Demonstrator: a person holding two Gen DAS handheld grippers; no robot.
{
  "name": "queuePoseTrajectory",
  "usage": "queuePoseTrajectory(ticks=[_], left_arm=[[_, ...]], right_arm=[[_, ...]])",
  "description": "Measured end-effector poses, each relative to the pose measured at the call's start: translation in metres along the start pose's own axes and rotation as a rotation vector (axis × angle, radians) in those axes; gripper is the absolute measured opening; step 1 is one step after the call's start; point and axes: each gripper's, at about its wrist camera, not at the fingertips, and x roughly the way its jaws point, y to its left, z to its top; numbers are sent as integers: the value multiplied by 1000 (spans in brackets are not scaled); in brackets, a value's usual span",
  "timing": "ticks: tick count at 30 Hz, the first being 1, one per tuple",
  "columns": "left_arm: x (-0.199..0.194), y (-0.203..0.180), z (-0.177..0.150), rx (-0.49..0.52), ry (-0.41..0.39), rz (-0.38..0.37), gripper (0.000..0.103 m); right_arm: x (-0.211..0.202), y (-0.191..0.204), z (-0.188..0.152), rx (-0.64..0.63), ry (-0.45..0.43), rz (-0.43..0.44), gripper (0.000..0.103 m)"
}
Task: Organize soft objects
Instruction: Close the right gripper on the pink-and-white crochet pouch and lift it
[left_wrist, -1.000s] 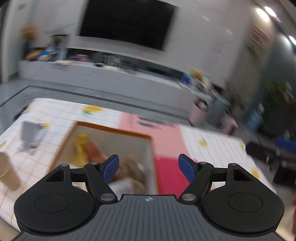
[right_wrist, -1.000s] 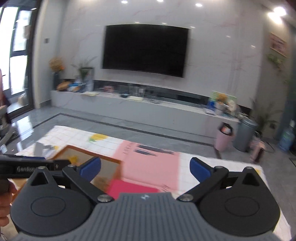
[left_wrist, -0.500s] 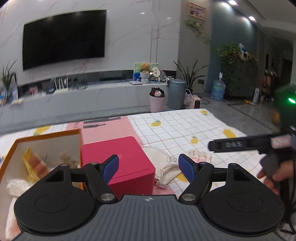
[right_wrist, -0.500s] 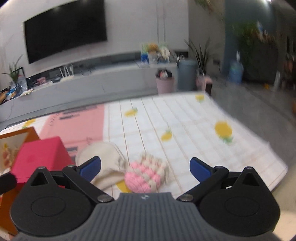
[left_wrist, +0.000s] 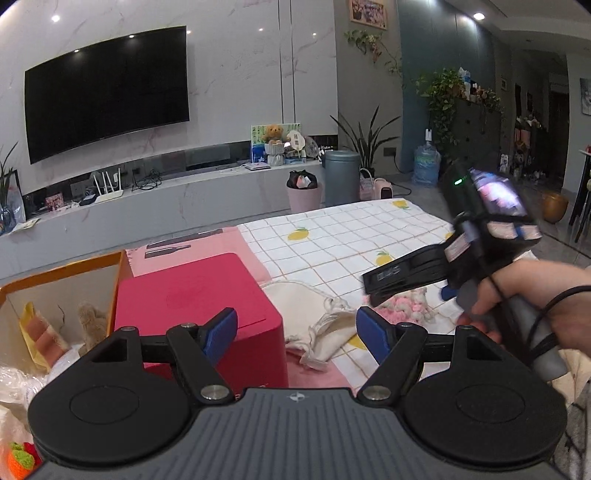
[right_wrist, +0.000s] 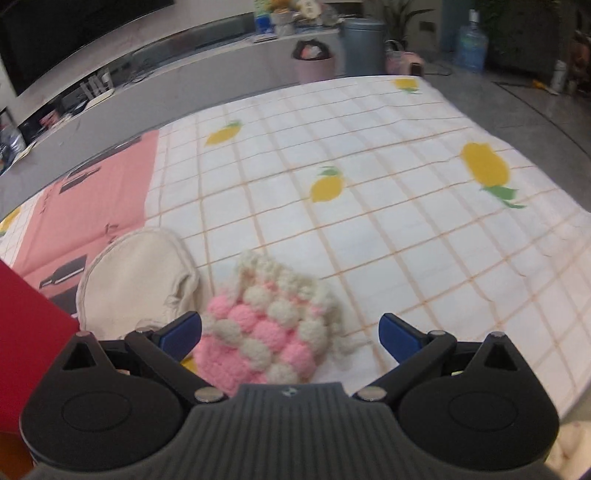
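while the right gripper (right_wrist: 290, 332) hangs over the tablecloth, the pink and cream bobble-knit pouch (right_wrist: 267, 330) lies between its blue fingertips (right_wrist: 397, 334), nearer the left one, with neither pad visibly pressing it. its jaws stand wide and hold nothing. the pouch's long axis runs away from the camera, its cream ruffled end pointing toward the far table edge. just left lies a cream cloth drawstring bag (right_wrist: 136, 280), beside a red box (left_wrist: 195, 295). the left gripper (left_wrist: 297, 332) also stands wide, empty, above the bag and box. beyond spreads the white lemon-print checked cloth (right_wrist: 369, 177).
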Motion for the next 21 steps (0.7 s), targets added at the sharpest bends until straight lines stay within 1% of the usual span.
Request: queuePoseTrajectory(ticks=[3,4,5,6,8,9,10,12,13,15,17,18,19,21], left_arm=[[-1,2,0,-33,-15,-6,86],[-2,3,1,-32,-21,-2,86],[-2,3,2,-25,-25,5,86],[-4,4,2,-19,-31,16,86],[-6,4,2,-10,-46,41,86],[-7,4,2,-6,-55,48,86],[-9,4,3,-4,-65,49,86],[-15,5,4,-16,-87,25,86],[-17,4,5,-26,-93,6,86],[-23,2,7,-34,-111,-22,86],[-26,-1,9,-25,-128,-29,86],[-27,-3,9,-18,-134,-27,86],[-27,-5,9,-14,-137,-21,86],[-27,-7,9,-28,-137,14,86]], right_arm=[[8,13,-1,-61,-15,15,100],[14,24,-5,-132,-27,-8,100],[14,24,-5,-132,-27,-8,100],[17,28,-9,-176,-28,-29,100],[19,31,-15,-256,-25,-47,93],[18,31,-16,-283,-25,-43,87],[15,29,-17,-300,-30,-35,79],[6,26,-18,-317,-28,-16,70],[1,23,-18,-316,-25,-7,69],[-9,16,-20,-307,5,-1,69],[-17,9,-27,-325,48,-24,69],[-20,6,-32,-346,63,-39,72],[-23,2,-37,-361,81,-54,77],[-22,-7,-42,-346,122,-70,84]])
